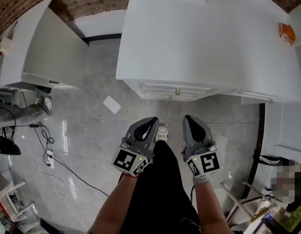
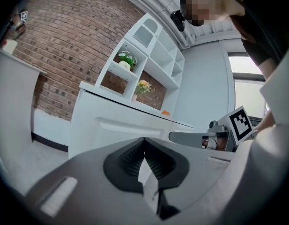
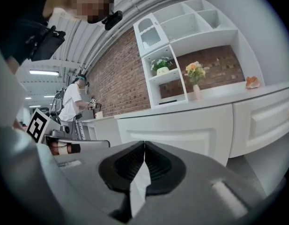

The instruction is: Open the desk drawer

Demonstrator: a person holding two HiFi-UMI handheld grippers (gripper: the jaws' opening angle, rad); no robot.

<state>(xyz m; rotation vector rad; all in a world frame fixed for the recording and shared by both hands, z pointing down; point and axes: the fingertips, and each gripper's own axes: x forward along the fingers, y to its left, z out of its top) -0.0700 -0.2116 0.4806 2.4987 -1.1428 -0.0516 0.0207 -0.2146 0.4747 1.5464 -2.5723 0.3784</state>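
The white desk (image 1: pixel 209 38) stands ahead of me, and its drawer front (image 1: pixel 174 88) with a small knob (image 1: pixel 177 90) faces me under the top's near edge. Both grippers hang side by side over the floor, well short of the drawer. My left gripper (image 1: pixel 153 121) has its jaws together with nothing in them, and its tips (image 2: pixel 144 139) point at a panelled desk front (image 2: pixel 130 128). My right gripper (image 1: pixel 188 118) is shut and empty too, its tips (image 3: pixel 144 143) aimed at another panelled front (image 3: pixel 167 128).
A second white table (image 1: pixel 43 48) stands at the left. An orange object (image 1: pixel 287 33) lies on the desk's far right. Cables (image 1: pixel 52 160) and a sheet of paper (image 1: pixel 111 104) lie on the grey floor. A shelf unit with plants (image 3: pixel 181 74) rises behind the desk. A person (image 3: pixel 71 102) stands far off.
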